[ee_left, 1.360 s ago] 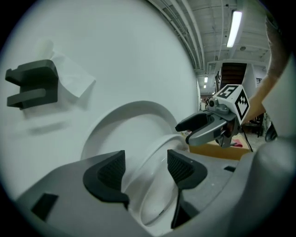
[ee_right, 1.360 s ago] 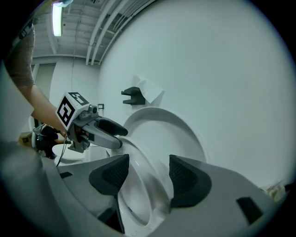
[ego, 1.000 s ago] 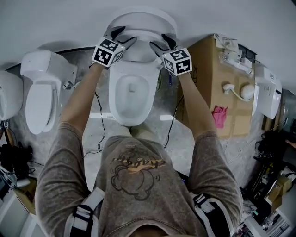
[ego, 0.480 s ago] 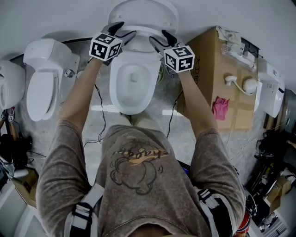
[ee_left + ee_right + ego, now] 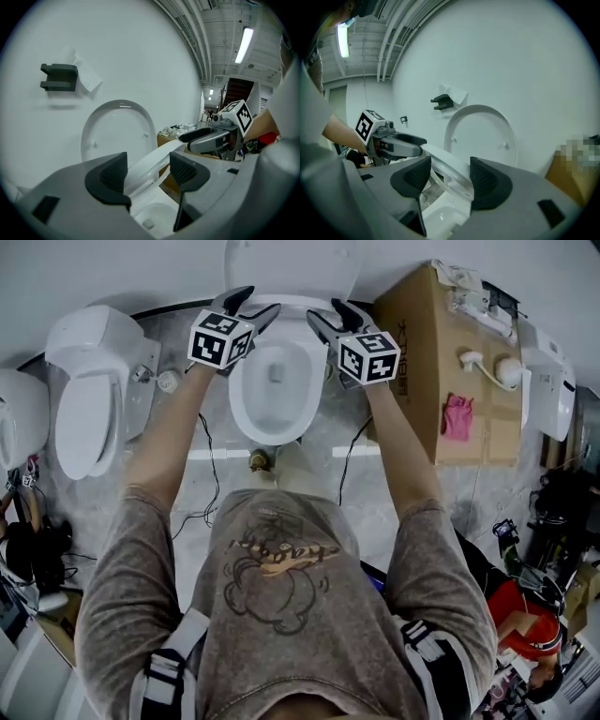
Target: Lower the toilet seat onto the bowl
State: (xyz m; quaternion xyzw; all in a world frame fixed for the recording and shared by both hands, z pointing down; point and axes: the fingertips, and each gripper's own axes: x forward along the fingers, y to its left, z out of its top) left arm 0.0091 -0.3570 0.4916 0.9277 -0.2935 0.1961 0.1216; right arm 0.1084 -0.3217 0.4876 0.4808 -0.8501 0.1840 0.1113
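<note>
The bowl point(image 5: 236, 395) stands at 12 o'clock in front of us, and the lid point(image 5: 117, 129) is upright against the wall. The seat point(image 5: 449, 172) is tilted about halfway between lid and bowl, not yet on the rim. The left gripper point(image 5: 258, 300) is at 11 o'clock and the right gripper point(image 5: 326, 311) at 1 o'clock. Both have the jaws apart, and a side of the seat passes between them, unclamped as far as we see. We judge that both sides should come down together and slowly, with the seat level. The jaws should slip out before the seat meets the rim, so nothing is pinched or slammed.
</note>
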